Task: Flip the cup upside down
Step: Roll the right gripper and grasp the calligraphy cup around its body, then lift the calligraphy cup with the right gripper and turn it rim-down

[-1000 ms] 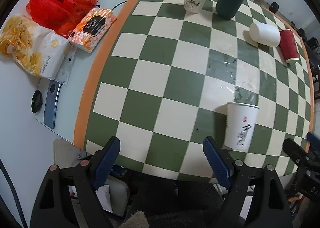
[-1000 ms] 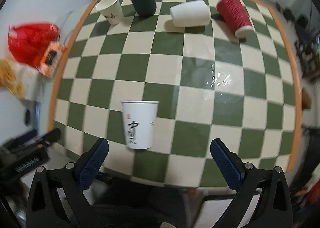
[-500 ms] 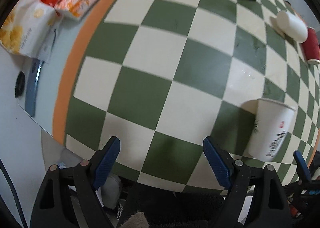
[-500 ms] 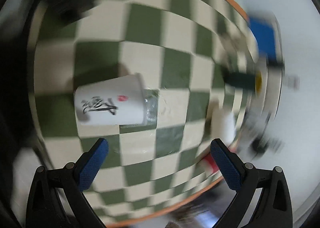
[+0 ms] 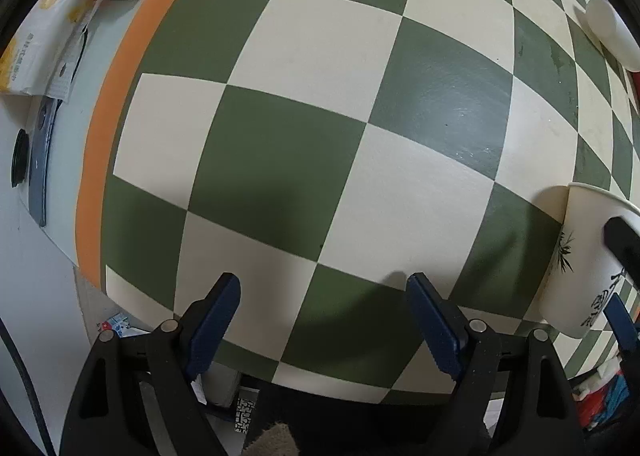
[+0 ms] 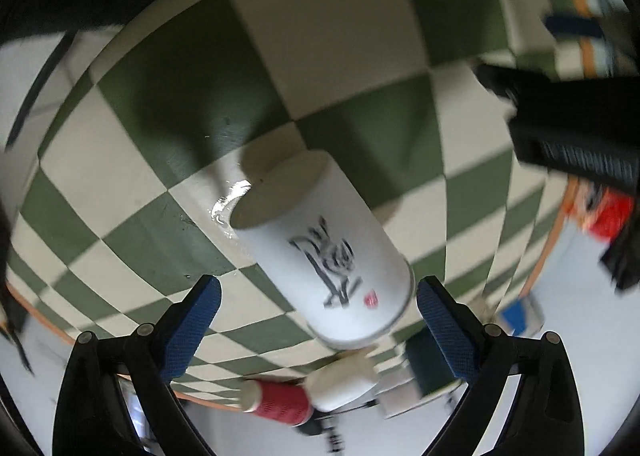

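Observation:
A white paper cup with black calligraphy (image 6: 328, 244) stands on the green and cream checkered table (image 6: 340, 28). In the right wrist view the camera is rolled over, so the cup's base points toward the top of the frame. My right gripper (image 6: 318, 314) is open, its blue pads either side of the cup's rim end, apart from it. The cup also shows at the right edge of the left wrist view (image 5: 588, 260), with the right gripper's fingers around it. My left gripper (image 5: 324, 316) is open and empty over the table's near edge.
A red ribbed cup (image 6: 280, 402) and a white cup (image 6: 344, 382) lie on their sides at the far end of the table, by a dark green cup (image 6: 428, 364). Snack bags (image 5: 44, 36) and a phone (image 5: 40, 160) lie left of the cloth's orange border (image 5: 108, 116).
My right gripper has rolled over and closed in on the calligraphy cup, which now sits between its open fingers. My left gripper has dropped lower over the table's near edge.

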{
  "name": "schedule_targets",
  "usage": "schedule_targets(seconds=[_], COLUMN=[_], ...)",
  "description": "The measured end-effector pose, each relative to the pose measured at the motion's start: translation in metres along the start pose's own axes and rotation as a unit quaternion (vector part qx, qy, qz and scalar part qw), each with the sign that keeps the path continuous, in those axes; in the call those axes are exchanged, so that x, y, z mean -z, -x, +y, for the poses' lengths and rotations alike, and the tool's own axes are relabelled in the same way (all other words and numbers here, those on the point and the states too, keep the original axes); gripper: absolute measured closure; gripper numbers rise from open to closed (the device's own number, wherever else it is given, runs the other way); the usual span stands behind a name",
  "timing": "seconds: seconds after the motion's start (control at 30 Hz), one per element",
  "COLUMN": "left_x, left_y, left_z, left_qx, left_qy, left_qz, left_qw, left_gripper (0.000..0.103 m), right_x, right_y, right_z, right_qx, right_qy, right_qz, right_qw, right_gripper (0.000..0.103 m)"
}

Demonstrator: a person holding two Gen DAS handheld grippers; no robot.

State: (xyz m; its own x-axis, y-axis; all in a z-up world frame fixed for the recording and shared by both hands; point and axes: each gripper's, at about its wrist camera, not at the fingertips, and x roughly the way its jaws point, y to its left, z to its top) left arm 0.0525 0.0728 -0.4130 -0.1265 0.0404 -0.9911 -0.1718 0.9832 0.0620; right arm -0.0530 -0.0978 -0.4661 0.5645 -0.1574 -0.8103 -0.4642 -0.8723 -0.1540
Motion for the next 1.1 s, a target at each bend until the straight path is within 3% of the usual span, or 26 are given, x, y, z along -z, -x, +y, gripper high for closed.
schedule_targets(seconds=[0.23, 0.37, 0.53, 0.73, 0.9, 1.0, 1.1], left_x=[-0.002, -0.002, -0.002, -0.004, -0.005, -0.005, -0.001], left_y=[-0.001, 0.001, 0.006, 0.017, 0.029, 0.038, 0.044], left_z=[0.002, 0.006, 0.005, -0.001, -0.01, -0.019, -0.026], left_qx=[-0.004, -0.003, 0.0, 0.007, 0.013, 0.022, 0.029], left_qy=[0.004, 0.007, 0.002, -0.014, -0.038, -0.059, -0.081], left_qz=[-0.002, -0.005, -0.012, -0.028, -0.047, -0.057, -0.066], left_qw=[1.0, 1.0, 0.9999, 0.9995, 0.9981, 0.9964, 0.9941], left_gripper=[0.018, 0.018, 0.018, 0.018, 0.018, 0.018, 0.018], right_x=[-0.01, -0.01, 0.0, 0.019, 0.039, 0.056, 0.074], right_y=[-0.018, -0.031, -0.04, -0.045, -0.047, -0.052, -0.059], right_z=[0.007, 0.008, -0.002, -0.018, -0.033, -0.037, -0.034], right_qx=[0.015, -0.002, -0.033, -0.085, -0.152, -0.205, -0.261], right_qy=[0.073, 0.071, 0.015, -0.087, -0.206, -0.287, -0.361], right_qz=[-0.006, -0.002, -0.001, -0.007, -0.013, -0.024, -0.035], right_qw=[0.997, 0.998, 0.999, 0.993, 0.967, 0.935, 0.895], right_gripper=[0.008, 0.02, 0.033, 0.033, 0.033, 0.033, 0.033])
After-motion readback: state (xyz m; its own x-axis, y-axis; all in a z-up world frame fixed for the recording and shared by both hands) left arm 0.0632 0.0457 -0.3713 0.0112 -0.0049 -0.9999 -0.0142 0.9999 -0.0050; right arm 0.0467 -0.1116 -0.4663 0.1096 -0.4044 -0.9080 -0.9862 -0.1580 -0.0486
